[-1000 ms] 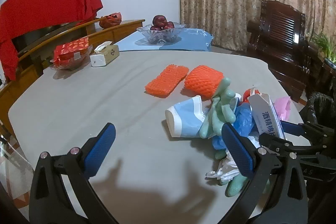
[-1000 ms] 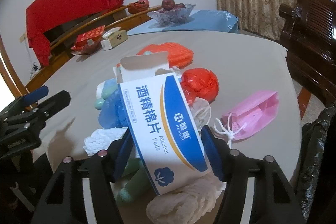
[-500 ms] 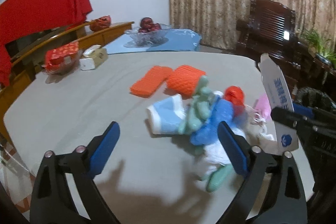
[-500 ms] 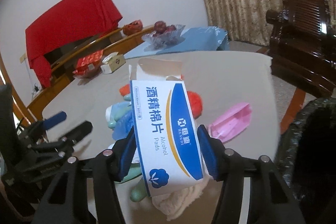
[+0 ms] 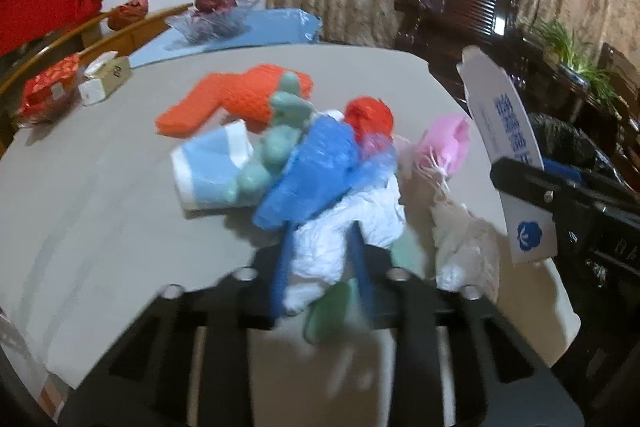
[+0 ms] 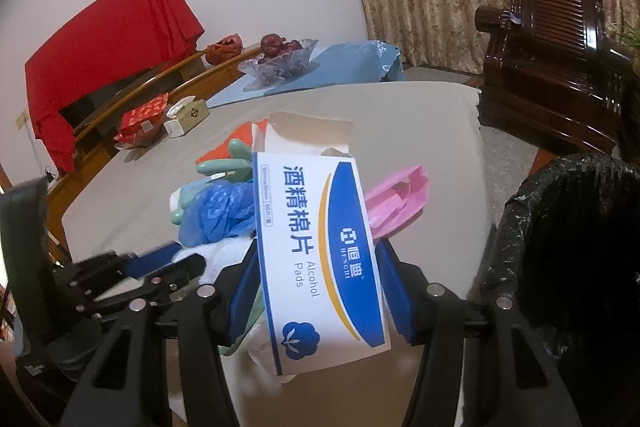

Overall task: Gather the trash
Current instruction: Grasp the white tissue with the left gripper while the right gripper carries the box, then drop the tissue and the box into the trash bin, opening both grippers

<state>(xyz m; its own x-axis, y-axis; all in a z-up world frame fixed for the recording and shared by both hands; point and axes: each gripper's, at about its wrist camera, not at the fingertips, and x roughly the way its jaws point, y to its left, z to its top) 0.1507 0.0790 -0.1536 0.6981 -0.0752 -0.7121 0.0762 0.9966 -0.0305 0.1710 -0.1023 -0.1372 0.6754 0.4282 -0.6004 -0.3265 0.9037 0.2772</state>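
Grippers at work on the trash pile: our left gripper (image 5: 322, 269), jaws just closing, pinches crumpled white paper (image 5: 344, 231) at the pile's near edge, blue plastic (image 5: 316, 171) beyond. Our right gripper (image 6: 320, 291) clamps an alcohol pads box (image 6: 320, 247) upright, the black trash bag (image 6: 568, 227) to its right.

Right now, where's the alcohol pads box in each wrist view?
Left wrist: alcohol pads box at the right edge, edge-on, clamped in the right gripper.
Right wrist: box fills the centre, face-on between the blue pads.
Shared landmark: pink mask, just beside the box.
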